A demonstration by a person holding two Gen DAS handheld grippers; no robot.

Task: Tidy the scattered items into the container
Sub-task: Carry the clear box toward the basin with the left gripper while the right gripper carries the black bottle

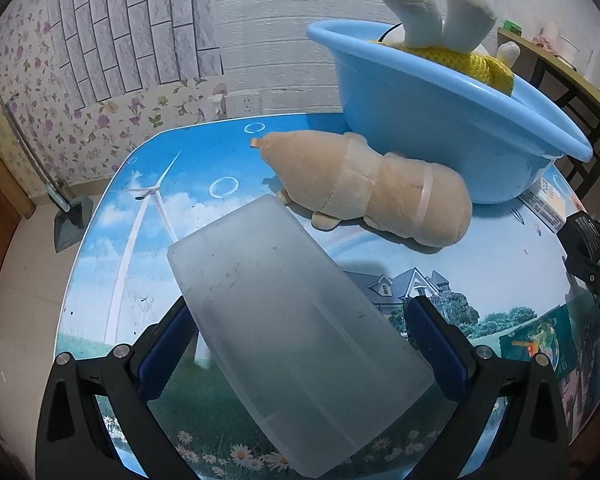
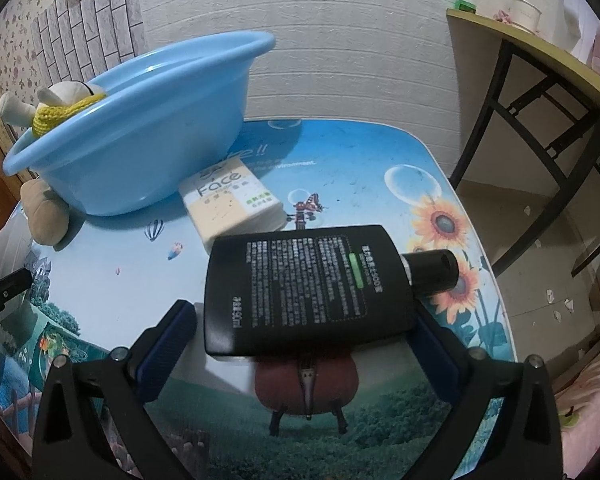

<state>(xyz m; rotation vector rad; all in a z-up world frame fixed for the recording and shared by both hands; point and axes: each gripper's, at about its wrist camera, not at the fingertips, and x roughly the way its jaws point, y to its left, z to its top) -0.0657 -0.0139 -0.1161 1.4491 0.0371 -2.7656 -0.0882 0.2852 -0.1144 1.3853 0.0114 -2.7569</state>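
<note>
Left gripper (image 1: 300, 344) has a frosted translucent box (image 1: 296, 340) between its blue-padded fingers (image 1: 162, 354), the box tilted, one long edge against the left pad and the right pad touching its far lower corner — the fingers are clamped on it above the worktop (image 1: 148, 240) with its printed sky and windmill. Just beyond the box, a tan plush toy (image 1: 368, 188) lies on its side on the worktop, its back end touching the wall of the blue tub (image 1: 440, 136). In the tub, a white plush in a yellow knit (image 1: 444, 20) sticks its legs up over the rim. Over to the right wrist view: the right gripper (image 2: 306, 344) holds a flat black bottle (image 2: 308, 288), white print on its face, black cap (image 2: 432, 270) pointing right. The left finger (image 2: 164, 354) stands a little clear of the bottle's edge, while the right finger is partly hidden behind the bottle, so I cannot tell whether the grip is firm. Behind the bottle, a tissue pack (image 2: 232, 204) marked "Face" lies on the worktop just beside the tub's base. The left gripper's black frame shows at the left edge.
</note>
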